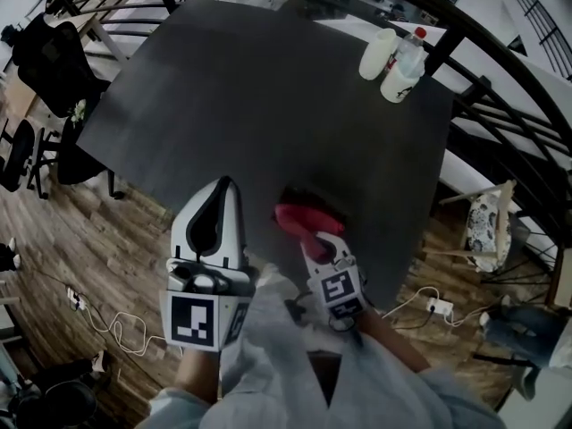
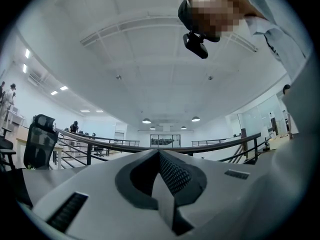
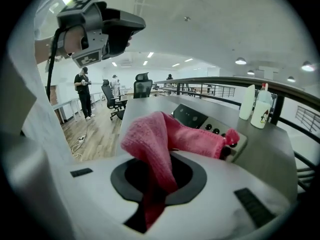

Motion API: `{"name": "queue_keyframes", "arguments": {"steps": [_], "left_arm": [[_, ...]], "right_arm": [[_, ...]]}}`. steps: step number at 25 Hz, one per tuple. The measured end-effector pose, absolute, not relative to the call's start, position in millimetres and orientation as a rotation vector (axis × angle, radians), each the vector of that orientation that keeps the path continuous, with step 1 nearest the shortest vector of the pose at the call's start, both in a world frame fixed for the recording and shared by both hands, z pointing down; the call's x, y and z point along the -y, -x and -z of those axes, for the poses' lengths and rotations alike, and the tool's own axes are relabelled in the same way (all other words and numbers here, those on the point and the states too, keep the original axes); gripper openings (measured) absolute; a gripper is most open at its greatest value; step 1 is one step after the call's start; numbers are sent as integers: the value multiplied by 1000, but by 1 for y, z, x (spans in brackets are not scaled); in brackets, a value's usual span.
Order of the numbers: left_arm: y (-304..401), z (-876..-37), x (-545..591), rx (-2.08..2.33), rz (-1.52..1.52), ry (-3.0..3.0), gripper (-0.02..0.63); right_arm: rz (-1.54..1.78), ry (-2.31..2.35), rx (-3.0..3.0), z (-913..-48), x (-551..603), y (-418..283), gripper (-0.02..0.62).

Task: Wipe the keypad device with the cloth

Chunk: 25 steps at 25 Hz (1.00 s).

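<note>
A fuzzy pink knitted cloth [image 3: 167, 134] is clamped between the closed jaws of the right gripper [image 3: 159, 156], a smooth white plastic shell with a dark rounded recess around the jaws. One end of the cloth is pinched in the jaws. The rest is bunched into a soft hump and draped forward over the near edge of the flat grey keypad device [image 3: 197, 116]. On the device, a dark slanted panel with small round dots is seen, and a row of black round buttons beside the cloth's far tip.

The device is laid on the matt dark grey table [image 1: 268, 88], close to the near edge. In the head view it is mostly covered by the cloth [image 1: 295, 217], and only a dark shape at its far side can be made out, probably its panel. The right gripper [image 1: 311, 237] is held just behind it.

The left gripper [image 1: 223, 186] is held up off the table, beside the right one and apart from it. In its own view its jaws [image 2: 160, 156] are pressed together on nothing, one mesh-textured pad against a smooth one, and are pointed at the ceiling.

At the table's far corner a white cylindrical bottle [image 1: 377, 54] and a pale bottle with a red cap [image 1: 404, 68] are stood just beside each other; their contents cannot be seen.
</note>
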<state>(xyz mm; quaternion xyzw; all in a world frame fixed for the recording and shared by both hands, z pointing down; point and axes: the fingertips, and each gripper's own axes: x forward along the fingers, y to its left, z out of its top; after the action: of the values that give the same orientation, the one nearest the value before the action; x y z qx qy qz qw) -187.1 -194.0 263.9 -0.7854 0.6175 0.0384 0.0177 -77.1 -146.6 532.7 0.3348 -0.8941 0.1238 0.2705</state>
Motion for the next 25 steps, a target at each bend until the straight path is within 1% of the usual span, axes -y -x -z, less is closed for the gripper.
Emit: {"name": "queue_keyframes", "arguments": {"steps": [5,14,19,25], "left_arm": [[176,-264,199,-1881,-130,2469,3],[169,-253,204,-1825,-192,2480,3],[171,-256,205,-1836,-170,2472,3],[171,-253,206,-1840,-180,2473,3]], "right_arm": [[-337,-939,2406,-530,144,59,40],[-198,-1032,2460,-468,164,48,40],[-119,-1070,2478,-443,191,48,40],[-70,-1011,2485,-438,220,68,40]]}}
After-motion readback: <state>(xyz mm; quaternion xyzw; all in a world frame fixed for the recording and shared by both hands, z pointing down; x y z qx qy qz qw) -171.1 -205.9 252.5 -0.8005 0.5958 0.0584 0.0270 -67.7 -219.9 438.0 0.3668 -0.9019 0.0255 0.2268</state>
